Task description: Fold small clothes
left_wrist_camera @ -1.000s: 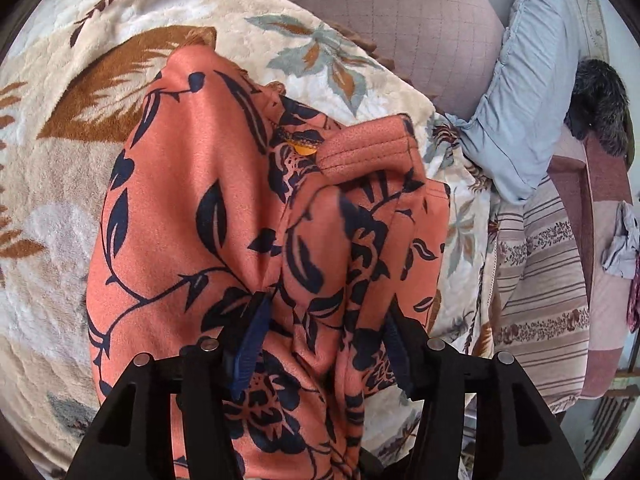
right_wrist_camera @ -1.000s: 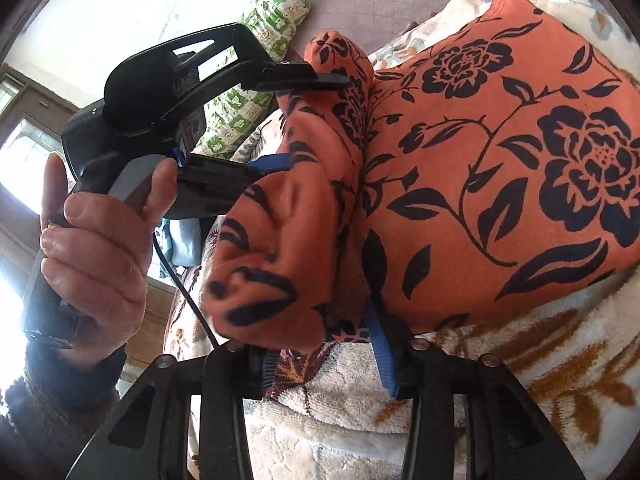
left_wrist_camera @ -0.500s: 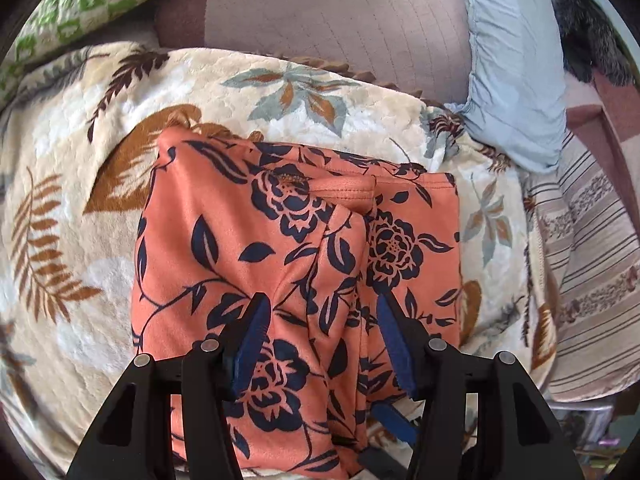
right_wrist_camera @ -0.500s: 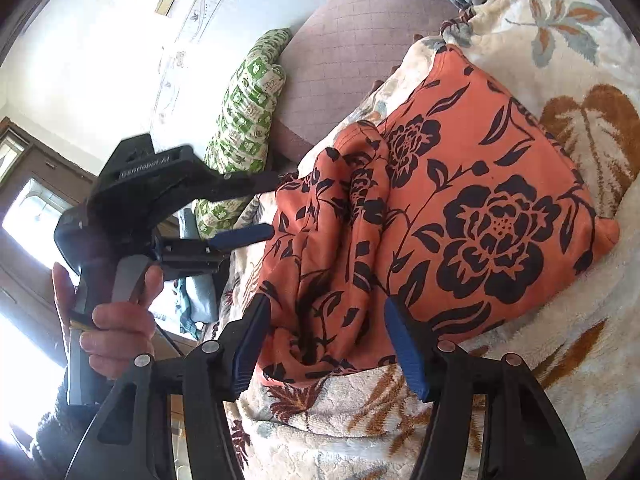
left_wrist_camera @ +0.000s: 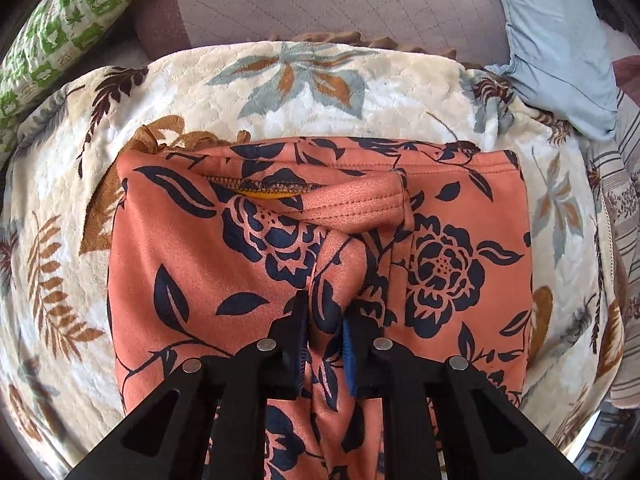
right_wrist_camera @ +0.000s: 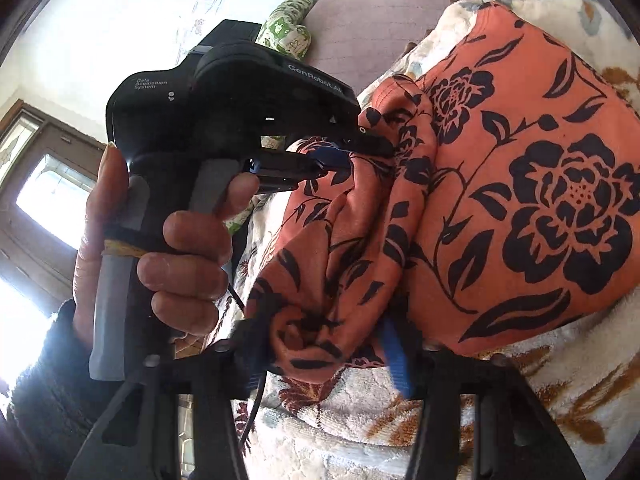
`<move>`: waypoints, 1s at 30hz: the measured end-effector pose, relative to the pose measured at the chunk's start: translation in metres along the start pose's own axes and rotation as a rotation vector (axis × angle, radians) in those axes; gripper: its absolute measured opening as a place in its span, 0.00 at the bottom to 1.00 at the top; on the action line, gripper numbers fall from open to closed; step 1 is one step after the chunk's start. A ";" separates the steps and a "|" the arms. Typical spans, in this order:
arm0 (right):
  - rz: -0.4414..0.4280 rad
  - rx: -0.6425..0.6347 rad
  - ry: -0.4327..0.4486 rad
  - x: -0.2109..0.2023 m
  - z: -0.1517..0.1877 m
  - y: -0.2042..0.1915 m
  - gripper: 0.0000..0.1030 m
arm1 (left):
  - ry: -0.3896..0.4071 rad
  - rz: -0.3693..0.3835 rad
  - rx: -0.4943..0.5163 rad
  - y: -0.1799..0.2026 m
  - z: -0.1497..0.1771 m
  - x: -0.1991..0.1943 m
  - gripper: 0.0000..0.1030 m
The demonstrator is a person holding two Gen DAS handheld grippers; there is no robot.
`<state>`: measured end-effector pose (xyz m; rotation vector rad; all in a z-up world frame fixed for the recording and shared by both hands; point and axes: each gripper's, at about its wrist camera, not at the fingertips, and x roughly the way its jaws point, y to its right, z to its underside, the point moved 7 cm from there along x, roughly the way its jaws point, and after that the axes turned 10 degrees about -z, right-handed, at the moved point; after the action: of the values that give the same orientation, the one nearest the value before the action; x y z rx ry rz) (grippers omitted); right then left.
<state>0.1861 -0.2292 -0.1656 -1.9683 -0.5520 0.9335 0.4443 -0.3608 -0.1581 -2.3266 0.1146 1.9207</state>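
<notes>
An orange garment with dark blue flowers point(left_wrist_camera: 280, 248) lies folded on a cream leaf-print blanket point(left_wrist_camera: 304, 92). My left gripper point(left_wrist_camera: 326, 332) is shut on a raised ridge of the garment near its front edge. In the right wrist view the garment point(right_wrist_camera: 520, 184) bulges into a thick bunched fold. My right gripper point(right_wrist_camera: 332, 354) has its jaws around that bunch, pressing on it from both sides. The left gripper point(right_wrist_camera: 352, 150), held in a hand, also shows there, pinching the cloth from the left.
A mauve quilted cushion point(left_wrist_camera: 320, 0) stands behind the blanket. A green patterned pillow point(left_wrist_camera: 60, 36) is at the back left, a pale blue pillow point(left_wrist_camera: 560, 52) at the back right. Striped fabric point(left_wrist_camera: 624, 240) hangs at the right edge. A window and door point(right_wrist_camera: 44, 200) are at the left.
My left gripper has closed from open onto a ridge of the garment. My right gripper has narrowed onto the bunched fold and moved closer to the left gripper.
</notes>
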 end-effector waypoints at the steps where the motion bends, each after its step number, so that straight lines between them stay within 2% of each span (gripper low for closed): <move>1: -0.003 -0.011 0.015 -0.003 -0.003 -0.005 0.15 | 0.014 0.008 -0.005 0.001 0.001 -0.005 0.12; 5: 0.023 -0.059 0.074 -0.031 -0.013 -0.013 0.15 | 0.084 0.076 -0.005 0.009 0.002 -0.026 0.12; 8: 0.113 -0.010 0.068 -0.045 -0.018 0.016 0.14 | 0.091 0.058 0.032 0.017 0.003 -0.024 0.12; 9: 0.145 0.020 0.059 -0.046 -0.018 0.029 0.07 | 0.075 0.051 0.037 0.017 0.003 -0.018 0.12; 10: 0.169 0.053 0.048 -0.049 -0.018 0.040 0.07 | 0.059 0.040 0.039 0.018 0.004 -0.011 0.12; 13: 0.145 0.170 0.035 -0.052 -0.014 0.061 0.08 | 0.035 0.048 0.045 0.018 0.002 0.003 0.12; 15: 0.142 0.165 0.034 -0.051 -0.016 0.061 0.08 | 0.042 0.042 0.053 0.016 0.000 0.007 0.12; 19: 0.189 0.072 0.079 -0.046 -0.029 0.053 0.12 | 0.060 0.027 0.068 0.015 0.000 0.003 0.13; 24: 0.208 0.059 0.172 -0.065 -0.044 0.058 0.14 | 0.107 -0.003 0.079 0.008 0.009 -0.018 0.13; 26: 0.228 0.073 0.187 -0.069 -0.046 0.058 0.18 | 0.121 -0.016 0.084 0.005 0.013 -0.026 0.13; 27: 0.239 0.082 0.194 -0.071 -0.047 0.061 0.23 | 0.128 -0.025 0.086 0.004 0.014 -0.030 0.13; 30: 0.255 0.101 0.207 -0.080 -0.046 0.063 0.29 | 0.140 -0.034 0.086 -0.002 0.019 -0.040 0.13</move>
<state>0.1743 -0.3401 -0.1714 -2.0431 -0.1359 0.8784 0.4188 -0.3567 -0.1221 -2.3885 0.1652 1.7012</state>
